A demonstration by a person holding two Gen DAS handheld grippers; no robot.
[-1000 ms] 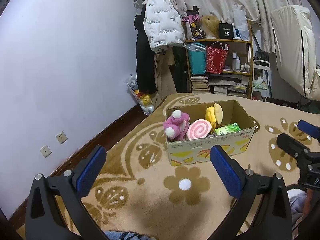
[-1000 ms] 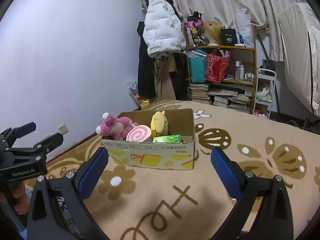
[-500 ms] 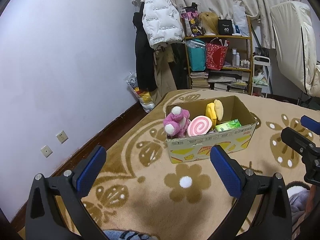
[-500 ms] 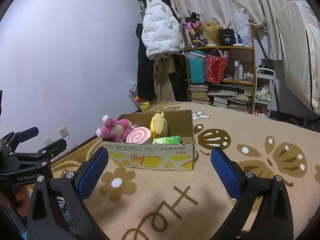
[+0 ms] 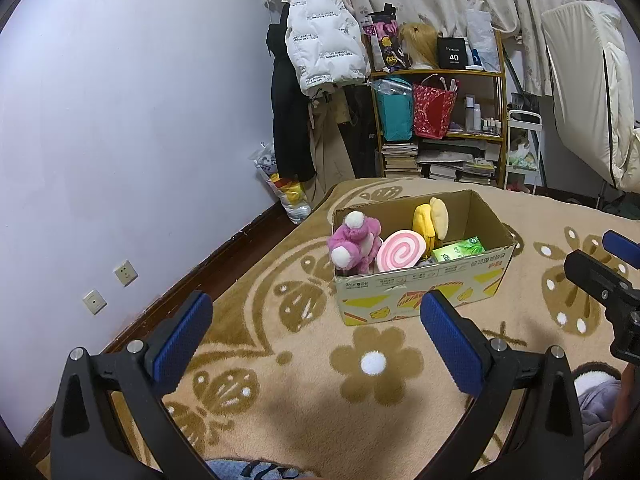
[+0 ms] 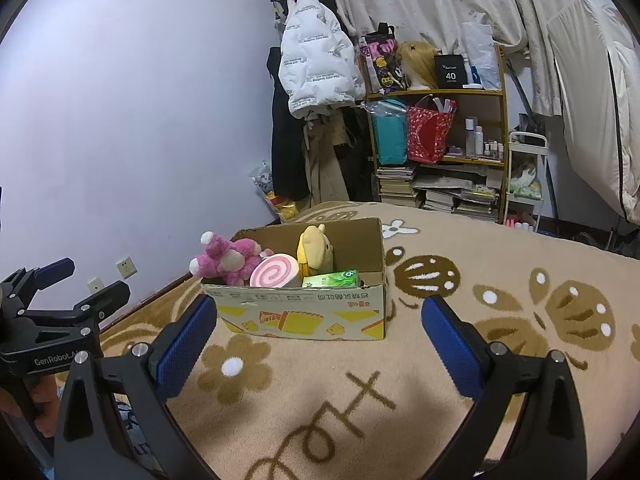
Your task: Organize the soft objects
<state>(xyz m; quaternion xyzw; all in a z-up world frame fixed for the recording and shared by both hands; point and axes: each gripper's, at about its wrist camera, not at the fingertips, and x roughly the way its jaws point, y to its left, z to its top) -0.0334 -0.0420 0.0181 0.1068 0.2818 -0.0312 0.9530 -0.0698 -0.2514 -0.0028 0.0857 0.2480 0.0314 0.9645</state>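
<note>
A cardboard box [image 5: 420,298] [image 6: 304,318] stands on a tan patterned blanket. Inside it are a pink plush bear [image 5: 354,242] [image 6: 230,260], a pink swirl cushion [image 5: 401,255] [image 6: 274,276], a yellow plush toy [image 5: 430,222] [image 6: 314,250] and a green tissue pack [image 5: 458,249] [image 6: 330,279]. My left gripper [image 5: 316,340] is open and holds nothing, well short of the box. My right gripper [image 6: 320,342] is open too, with the box seen between its fingers but farther off. Each gripper shows at the edge of the other's view.
The blanket [image 5: 280,380] covers a bed beside a lilac wall with sockets [image 5: 126,273]. Behind it, a shelf [image 5: 440,128] holds bags, books and bottles. Coats [image 5: 320,52] hang at its left. A white cover [image 5: 588,92] hangs at the right.
Both grippers have drawn back and tilted slightly; the box sits lower and a little farther in both views. Both stay open. Nothing in the box has moved.
</note>
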